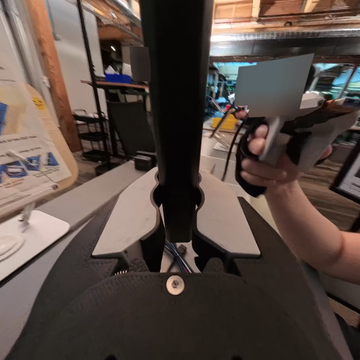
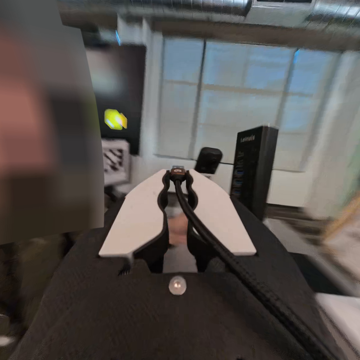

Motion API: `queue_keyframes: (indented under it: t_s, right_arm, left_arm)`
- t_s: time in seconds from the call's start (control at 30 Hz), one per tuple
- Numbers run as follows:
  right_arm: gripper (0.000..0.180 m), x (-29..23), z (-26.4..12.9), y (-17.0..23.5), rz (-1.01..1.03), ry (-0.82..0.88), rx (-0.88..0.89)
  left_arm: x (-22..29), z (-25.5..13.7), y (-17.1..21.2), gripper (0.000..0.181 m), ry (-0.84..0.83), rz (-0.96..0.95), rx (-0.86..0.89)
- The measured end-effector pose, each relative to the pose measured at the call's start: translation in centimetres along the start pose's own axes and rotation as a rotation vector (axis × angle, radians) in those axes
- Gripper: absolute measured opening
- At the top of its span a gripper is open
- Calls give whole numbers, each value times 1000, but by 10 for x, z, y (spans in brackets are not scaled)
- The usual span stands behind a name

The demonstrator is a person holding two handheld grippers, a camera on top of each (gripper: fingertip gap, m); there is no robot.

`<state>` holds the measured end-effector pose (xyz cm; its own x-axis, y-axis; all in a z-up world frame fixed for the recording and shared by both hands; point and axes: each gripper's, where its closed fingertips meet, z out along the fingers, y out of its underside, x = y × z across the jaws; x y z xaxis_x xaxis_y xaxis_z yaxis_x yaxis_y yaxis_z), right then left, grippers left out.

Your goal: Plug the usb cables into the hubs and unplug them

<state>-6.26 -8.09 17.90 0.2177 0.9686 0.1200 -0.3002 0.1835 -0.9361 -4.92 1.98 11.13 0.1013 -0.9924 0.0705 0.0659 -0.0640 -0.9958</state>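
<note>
Right now the left gripper [image 1: 177,182] is clamped around a tall black hub [image 1: 176,116], holding it upright, while the right gripper [image 2: 177,172] pinches a USB plug [image 2: 177,171], its black braided cable [image 2: 204,224] trailing back. I'd steady the hub and square the metal tip to a port first. A black box [image 2: 251,171] behind carries lettering I won't repeat.

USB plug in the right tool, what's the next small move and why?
Probably carry the plug toward a port on the hub. The right tool is shut on it with the metal tip poking forward, free of any port, and the left tool grips the tall black hub, apparently steadying it.
</note>
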Motion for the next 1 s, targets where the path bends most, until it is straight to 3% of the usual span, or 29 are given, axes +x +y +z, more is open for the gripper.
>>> queue_keyframes:
  t_s: [0.03,0.1,0.17,0.37,0.5,0.63,0.77,1.0]
  right_arm:
    - [16,2,1,4,-187,77,-76]
    - [16,10,3,8,-570,224,-227]
    - [16,13,7,16,-835,250,-414]
    - [16,32,1,43,-1262,150,-993]
    - [16,33,-13,45,-1278,115,-1190]
    - [16,29,-34,34,-1253,186,-1310]
    - [16,23,-53,30,-1215,264,-1319]
    - [16,13,-59,42,-1260,226,-1382]
  left_arm:
    - [3,1,2,28,29,-18,-23]
    - [7,2,4,29,74,-43,-53]
    - [9,3,5,29,98,-61,-67]
    - [31,6,8,29,323,-276,-56]
    - [53,17,21,29,512,-481,-52]
    - [59,28,38,29,554,-542,-88]
    - [56,31,43,29,511,-494,-107]
    - [50,27,38,29,397,-360,-143]
